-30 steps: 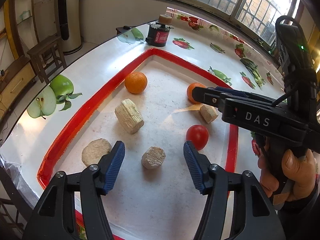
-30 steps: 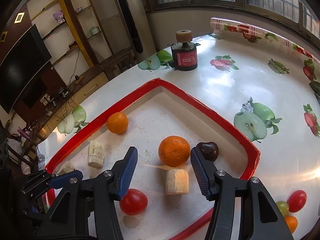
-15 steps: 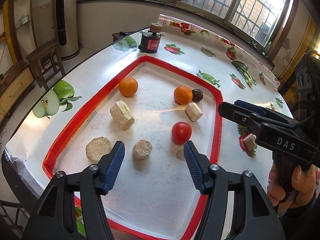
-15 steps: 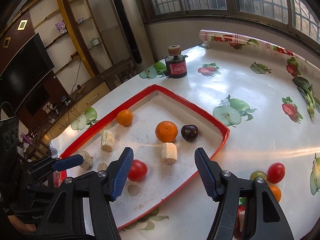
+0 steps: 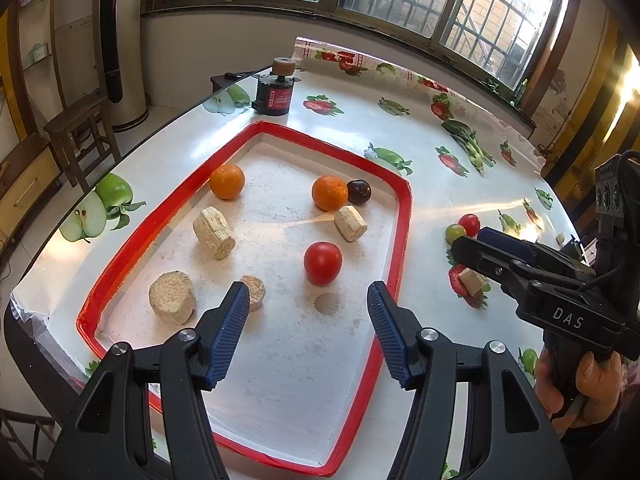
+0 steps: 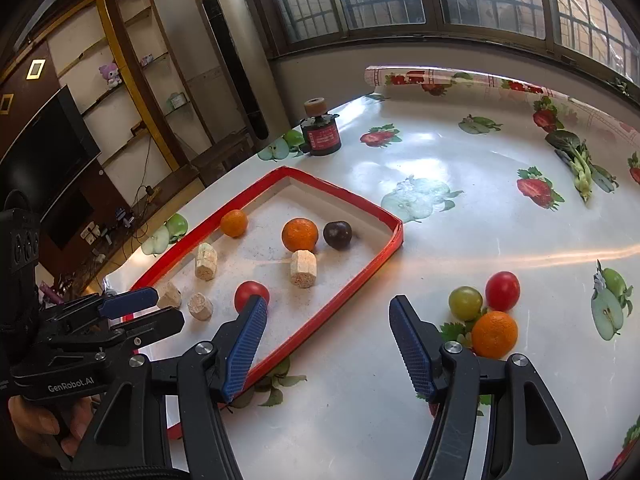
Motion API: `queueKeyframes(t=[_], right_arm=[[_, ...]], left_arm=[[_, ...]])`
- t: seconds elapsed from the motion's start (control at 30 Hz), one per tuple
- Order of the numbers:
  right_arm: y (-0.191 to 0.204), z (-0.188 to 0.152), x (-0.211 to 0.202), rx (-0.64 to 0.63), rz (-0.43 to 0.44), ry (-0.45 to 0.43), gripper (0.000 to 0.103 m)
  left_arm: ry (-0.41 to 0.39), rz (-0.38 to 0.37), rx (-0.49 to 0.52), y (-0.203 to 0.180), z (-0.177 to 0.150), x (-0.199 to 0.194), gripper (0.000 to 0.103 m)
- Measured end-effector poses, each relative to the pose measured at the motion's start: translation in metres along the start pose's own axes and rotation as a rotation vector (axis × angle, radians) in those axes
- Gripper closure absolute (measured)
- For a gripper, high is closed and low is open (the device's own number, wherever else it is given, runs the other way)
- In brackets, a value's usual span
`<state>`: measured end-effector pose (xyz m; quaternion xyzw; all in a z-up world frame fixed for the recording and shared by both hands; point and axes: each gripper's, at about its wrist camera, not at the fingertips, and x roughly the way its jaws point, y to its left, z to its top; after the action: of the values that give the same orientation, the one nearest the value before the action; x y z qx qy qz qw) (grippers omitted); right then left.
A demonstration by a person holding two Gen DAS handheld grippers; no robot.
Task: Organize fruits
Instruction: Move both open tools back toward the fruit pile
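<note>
Left wrist view
Left gripper [image 5: 308,332]: jaws apart, empty, above the red-rimmed tray [image 5: 403,216].
Tomato [image 5: 323,262]: in tray, just ahead.

Right wrist view
Right gripper [image 6: 328,344]: jaws apart, empty, over the table beside the tray.
Loose orange [image 6: 494,335]: right of fingertips, touching green fruit [image 6: 465,303].

label on the dark jar [image 6: 321,136] too small to read

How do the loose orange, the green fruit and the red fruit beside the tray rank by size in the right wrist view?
1. Orange, clearly largest, though also nearest the camera.
2. Red fruit and green fruit look about alike; not ranked.
</note>
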<state>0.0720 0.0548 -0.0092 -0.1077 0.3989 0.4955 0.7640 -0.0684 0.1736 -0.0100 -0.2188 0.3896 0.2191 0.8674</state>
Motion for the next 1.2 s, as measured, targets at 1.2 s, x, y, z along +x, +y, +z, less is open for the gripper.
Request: queueKeyframes(t=[1.2], right_arm=[[-0.103,-0.036,-0.016,0.182,-0.116,0.014,0.049]], left_arm=[[0.112,-0.153,0.201,-0.112,-0.015,0.045,0.043]])
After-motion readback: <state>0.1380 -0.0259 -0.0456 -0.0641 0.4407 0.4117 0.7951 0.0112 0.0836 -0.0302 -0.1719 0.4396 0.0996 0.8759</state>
